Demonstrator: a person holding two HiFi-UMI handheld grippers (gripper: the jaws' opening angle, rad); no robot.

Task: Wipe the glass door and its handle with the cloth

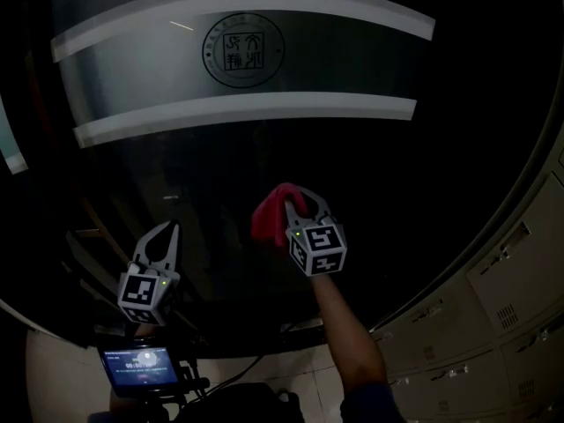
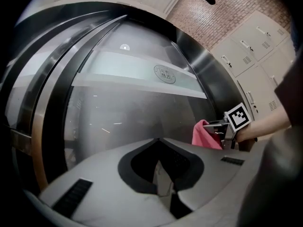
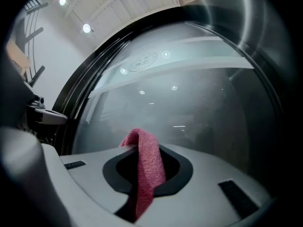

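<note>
Since the cloth point(image 1: 267, 217) is pinched only by a narrow fold between the fingers of the right gripper point(image 1: 306, 203), bunched up close to the lower middle of the glass door point(image 1: 264, 139), a hard sweep could pull it loose or let bare fingers scrape the pane. The left gripper point(image 1: 167, 234) hangs lower left, fingers pressed together on nothing.
</note>
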